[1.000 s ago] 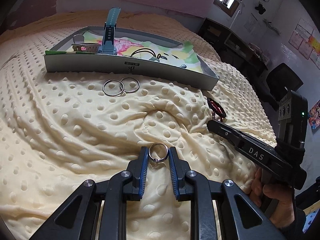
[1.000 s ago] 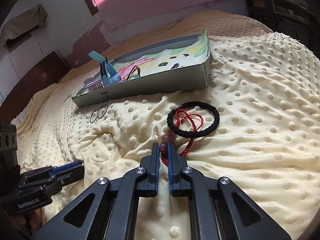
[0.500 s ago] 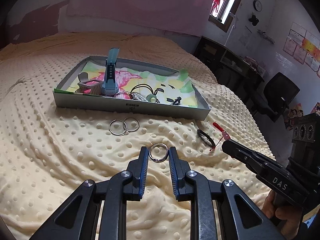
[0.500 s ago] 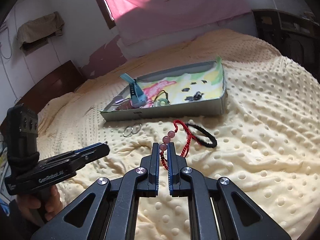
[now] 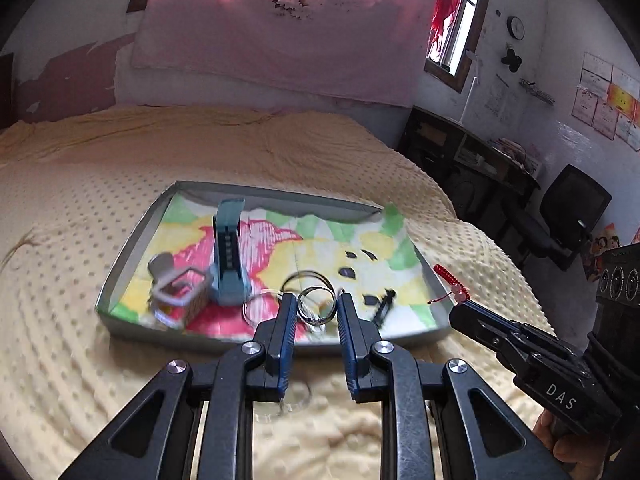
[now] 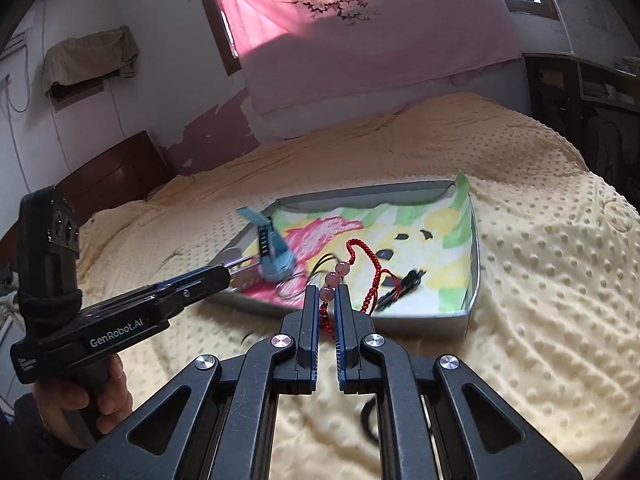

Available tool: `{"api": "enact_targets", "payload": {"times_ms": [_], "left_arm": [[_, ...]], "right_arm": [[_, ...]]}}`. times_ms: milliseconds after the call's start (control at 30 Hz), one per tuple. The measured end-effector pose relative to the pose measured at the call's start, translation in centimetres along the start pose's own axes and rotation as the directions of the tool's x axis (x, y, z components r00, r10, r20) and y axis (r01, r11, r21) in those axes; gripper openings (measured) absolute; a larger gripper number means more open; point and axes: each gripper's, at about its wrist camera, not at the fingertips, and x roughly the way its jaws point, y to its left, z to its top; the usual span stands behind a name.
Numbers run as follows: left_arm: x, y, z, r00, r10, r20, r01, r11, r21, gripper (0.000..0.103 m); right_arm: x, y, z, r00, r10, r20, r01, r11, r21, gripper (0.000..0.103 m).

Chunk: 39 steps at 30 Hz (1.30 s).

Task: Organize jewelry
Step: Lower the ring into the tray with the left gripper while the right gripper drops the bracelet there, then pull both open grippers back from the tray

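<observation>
Broadly, a yellow dotted blanket (image 5: 120, 380) covers the bed, and on it sits a shallow grey tray (image 5: 132, 240) lined with a bright flower-print paper. Inside the tray stand a blue watch (image 5: 228, 264), a grey clip (image 5: 176, 284), a dark cord loop and a few small dark pieces near the right wall.

Both tools hang near the tray's near wall. The left gripper (image 5: 318, 310) is clamped on a silver ring (image 5: 316, 306), pinched by its outer edge between the blue pads. The right gripper (image 6: 328, 300) is clenched tight on a red cord bracelet (image 6: 356, 264) just below its pink beads, with the rest of the cord looping free in front of the jaws. Some loose rings (image 5: 288, 400) and a black band (image 6: 368, 420), both blurred, lie on the blanket beneath the tools.

Judging from this, the step in hand is carrying both pieces to the tray. The ring is the riskier one: held only by its smooth rim, it could twist out and drop onto the soft blanket short of the wall. The dangling cord could snag the watch or the tray's edge when released.
</observation>
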Motion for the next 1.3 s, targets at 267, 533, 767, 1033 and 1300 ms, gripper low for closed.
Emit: {"api": "enact_targets", "payload": {"times_ms": [267, 533, 767, 1033, 1300], "left_arm": [[6.7, 1.0, 0.4, 0.995, 0.003, -0.095, -0.004, 1.0, -0.013, 0.02], [7.5, 1.4, -0.6, 0.991, 0.025, -0.132, -0.028, 0.999, -0.026, 0.028], [3.6, 1.0, -0.1, 1.0, 0.023, -0.015, -0.023, 0.998, -0.054, 0.071], [-7.9, -0.4, -1.6, 0.969, 0.061, 0.239, -0.047, 0.997, -0.062, 0.103], [-17.9, -1.5, -5.8, 0.933, 0.127, 0.336, -0.125, 0.992, -0.026, 0.103]], "right_arm": [[6.0, -2.1, 1.4, 0.995, -0.071, -0.069, 0.073, 0.997, 0.03, 0.007], [7.6, -2.4, 0.5, 0.984, -0.124, -0.129, 0.128, 0.991, 0.026, 0.008], [4.1, -3.0, 0.0, 0.989, -0.141, -0.049, 0.143, 0.988, 0.06, 0.036], [-6.1, 0.1, -1.2, 0.965, -0.147, 0.215, 0.146, 0.989, 0.021, 0.086], [-15.6, 4.8, -4.1, 0.923, -0.17, 0.345, 0.192, 0.981, -0.029, 0.099]]}}
